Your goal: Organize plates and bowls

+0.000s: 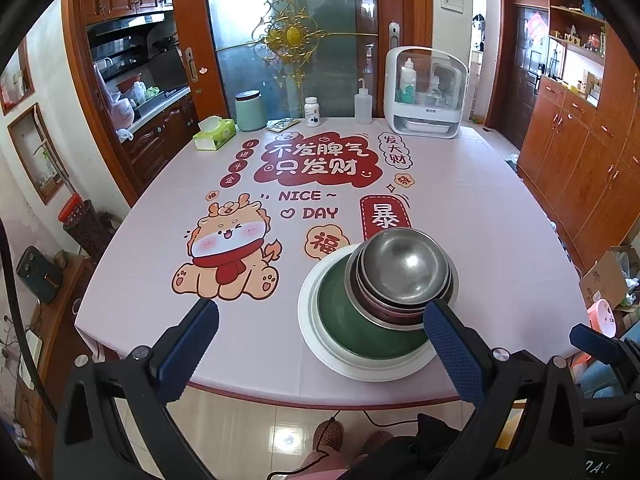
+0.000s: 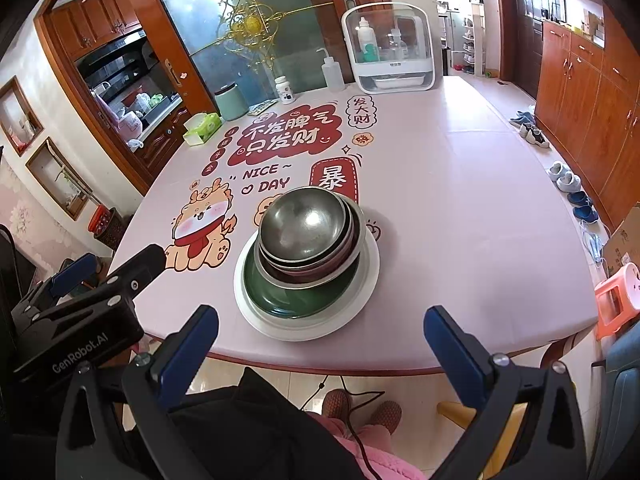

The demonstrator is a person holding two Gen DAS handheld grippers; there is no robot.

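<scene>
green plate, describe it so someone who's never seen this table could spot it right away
On the pink printed table, near its front edge, stands one stack of dishes. The green plate lies second from the bottom, on the wider white plate and under the steel bowls; it is the stack's only green piece.

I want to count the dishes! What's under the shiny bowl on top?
Under the top steel bowl sit more nested metal bowls, then a green plate on a white plate. Only rims show, so the exact bowl count stays hidden.
</scene>
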